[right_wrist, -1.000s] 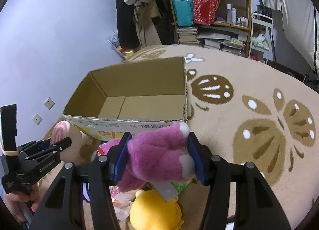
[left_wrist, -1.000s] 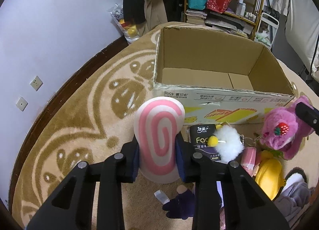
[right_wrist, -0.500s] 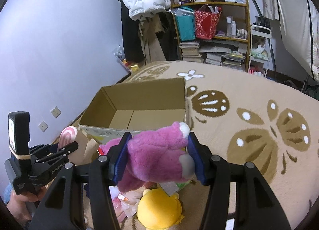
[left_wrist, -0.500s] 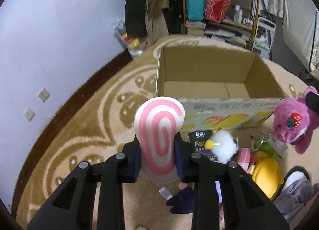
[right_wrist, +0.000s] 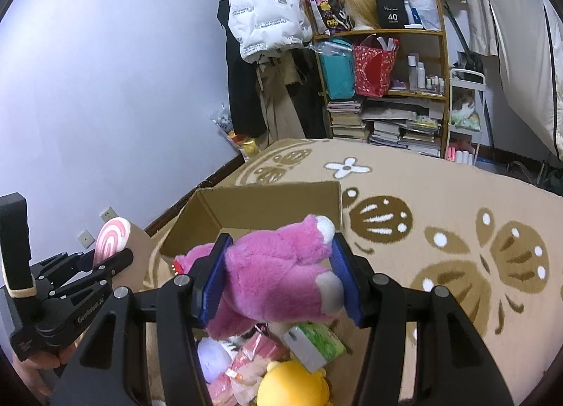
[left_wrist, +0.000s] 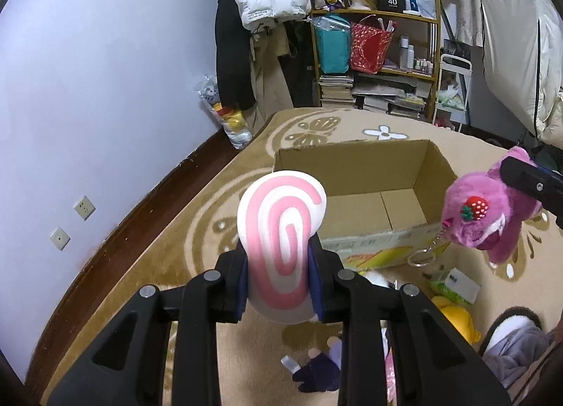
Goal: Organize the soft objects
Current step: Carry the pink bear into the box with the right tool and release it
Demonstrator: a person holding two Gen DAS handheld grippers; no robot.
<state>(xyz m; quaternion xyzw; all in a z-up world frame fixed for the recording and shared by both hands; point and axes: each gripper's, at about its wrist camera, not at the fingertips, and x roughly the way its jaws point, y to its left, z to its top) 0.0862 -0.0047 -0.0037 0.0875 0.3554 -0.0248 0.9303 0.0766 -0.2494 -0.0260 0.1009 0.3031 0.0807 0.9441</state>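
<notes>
We hold the left gripper (left_wrist: 278, 283) with its fingers pinching a pink-and-white swirl cushion (left_wrist: 281, 251) by its lower sides; the cushion stands upright between the blue pads, lifted clear of the rug (left_wrist: 147, 265), in front of the near left corner of the open cardboard box (left_wrist: 366, 202). In the right wrist view the same cushion (right_wrist: 111, 237) shows at the far left, gripped in the left gripper (right_wrist: 102, 263).

Our right gripper (right_wrist: 279, 277) has its fingers clamped on a magenta plush toy (right_wrist: 278, 276), which fills the gap between the pads and is carried in the air just over the near edge of the box (right_wrist: 267, 202). From the left wrist view the plush (left_wrist: 489, 212) hangs at the right beside the box's near right corner, a red strawberry (left_wrist: 475, 209) on its face and a metal key ring (left_wrist: 422, 258) dangling below.

The box sits on the beige rug with brown patterns, flaps open, its inside bare cardboard.

Below the grippers a heap of soft things lies on the rug in front of the box: a yellow plush (right_wrist: 292, 385), a green tissue pack (right_wrist: 316, 342), a pale lilac pom-pom (right_wrist: 213, 358), pink packets (right_wrist: 246, 367) and a dark purple plush piece (left_wrist: 316, 370).

A cluttered shelf (left_wrist: 380, 61) stands against the far wall.
</notes>
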